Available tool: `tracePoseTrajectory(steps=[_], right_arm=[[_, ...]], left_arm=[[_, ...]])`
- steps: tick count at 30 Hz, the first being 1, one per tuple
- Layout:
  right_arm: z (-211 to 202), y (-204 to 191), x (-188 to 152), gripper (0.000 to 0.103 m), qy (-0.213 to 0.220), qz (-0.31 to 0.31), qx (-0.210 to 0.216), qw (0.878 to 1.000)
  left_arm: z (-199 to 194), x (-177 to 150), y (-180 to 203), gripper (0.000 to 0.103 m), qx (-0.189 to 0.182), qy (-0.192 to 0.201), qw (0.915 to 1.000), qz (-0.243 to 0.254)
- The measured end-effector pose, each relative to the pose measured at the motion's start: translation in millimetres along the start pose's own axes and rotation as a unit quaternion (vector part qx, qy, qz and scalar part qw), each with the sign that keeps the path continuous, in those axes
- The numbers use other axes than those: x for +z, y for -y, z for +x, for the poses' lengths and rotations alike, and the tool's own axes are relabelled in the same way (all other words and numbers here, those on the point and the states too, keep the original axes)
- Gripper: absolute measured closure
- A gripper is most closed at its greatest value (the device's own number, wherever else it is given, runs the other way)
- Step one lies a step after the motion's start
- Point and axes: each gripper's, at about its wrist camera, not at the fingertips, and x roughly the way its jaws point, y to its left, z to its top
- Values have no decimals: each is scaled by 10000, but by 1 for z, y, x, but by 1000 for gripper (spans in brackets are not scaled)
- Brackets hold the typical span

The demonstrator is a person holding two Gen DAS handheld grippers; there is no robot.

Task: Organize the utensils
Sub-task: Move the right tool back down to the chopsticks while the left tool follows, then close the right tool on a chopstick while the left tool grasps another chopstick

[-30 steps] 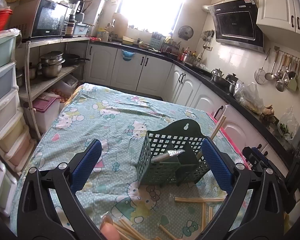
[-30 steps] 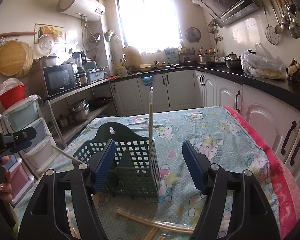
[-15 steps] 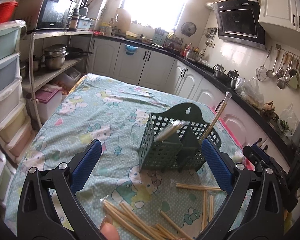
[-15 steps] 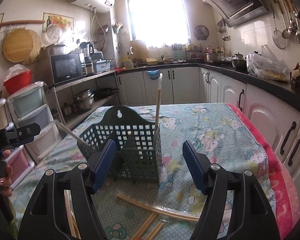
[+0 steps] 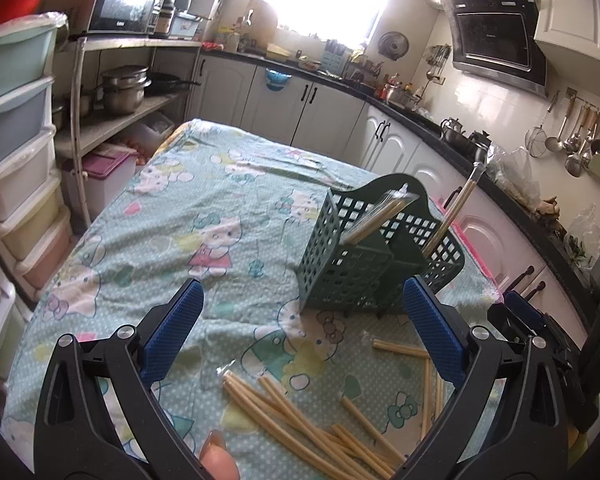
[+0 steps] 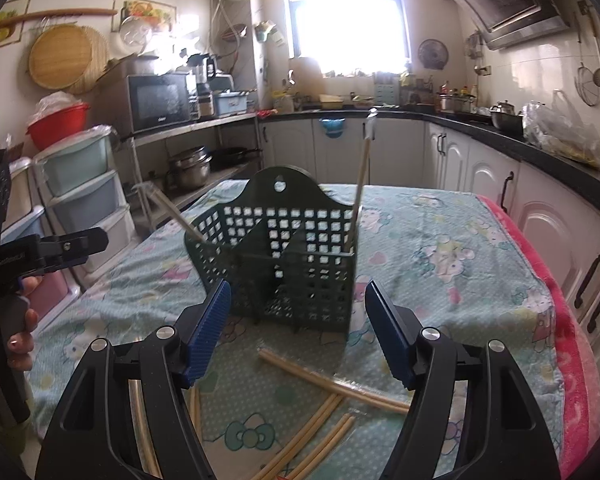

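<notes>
A dark green lattice utensil basket (image 5: pixel 364 264) stands on the cloth-covered table; it also shows in the right wrist view (image 6: pixel 288 264). Wrapped chopstick pairs lean in its compartments: one at the left (image 5: pixel 380 218) and one at the right (image 5: pixel 454 212), the latter upright in the right wrist view (image 6: pixel 362 176). Several loose wrapped chopsticks (image 5: pixel 300 416) lie on the cloth in front of the basket, also seen from the right (image 6: pixel 332 384). My left gripper (image 5: pixel 300 340) is open and empty above them. My right gripper (image 6: pixel 298 328) is open and empty, just short of the basket.
The table carries a teal cartoon-print cloth (image 5: pixel 188 216) with a pink edge (image 6: pixel 556 308) on the right. Plastic drawers (image 5: pixel 12 128) and a shelf with pots (image 5: pixel 124 88) stand to the left. Kitchen cabinets (image 6: pixel 480 160) run behind and to the right.
Both grippers have drawn back and tilted down from the basket, so more loose chopsticks show on the cloth. Both stay open and empty. The basket has not moved.
</notes>
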Motion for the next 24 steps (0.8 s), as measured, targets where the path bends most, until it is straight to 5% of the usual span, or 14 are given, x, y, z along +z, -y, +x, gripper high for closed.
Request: tracePoseTrajectory(steps=[4,14,24], right_arm=[[4,-8,-6,36,-164,-80,129,9998],[16,-27,-22,37,-667,-187,376,9969],[26,-39,-37,44,-1108,-261,635,9915]], left_arm=[[6,-8,-9,12,-9,-195,9997,-112],[28,-31,-28,51,-101,-843,9955,-410],[40,-49,-30,56,-291,-1244,9906,-479]])
